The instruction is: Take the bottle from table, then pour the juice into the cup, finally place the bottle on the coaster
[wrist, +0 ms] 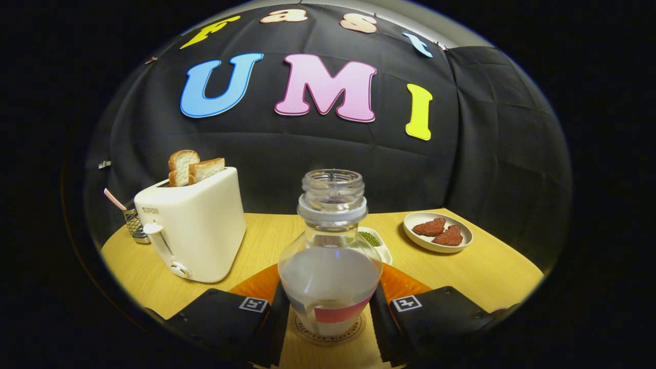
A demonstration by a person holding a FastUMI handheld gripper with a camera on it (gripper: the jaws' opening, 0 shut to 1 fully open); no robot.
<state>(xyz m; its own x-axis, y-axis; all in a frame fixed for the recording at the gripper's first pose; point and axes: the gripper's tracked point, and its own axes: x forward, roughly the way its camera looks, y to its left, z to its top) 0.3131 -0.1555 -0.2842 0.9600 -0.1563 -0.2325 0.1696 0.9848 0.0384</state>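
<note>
At lower centre the tongs (pixel 330 307) clench the bottle (pixel 330 256), upright over the coaster (pixel 328 330), apparently to set it down.

handheld two-finger gripper (pixel 330 312), seen from its own camera

two broad blocky finger bodies with matte casings, each carrying a small square white tag printed with a black pattern (one per finger), and ribbed inner pads (pixel 380 318).

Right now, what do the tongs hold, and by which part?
The tongs grip the bottle by its lower body, one finger pressing each side, directly above the coaster.
</note>
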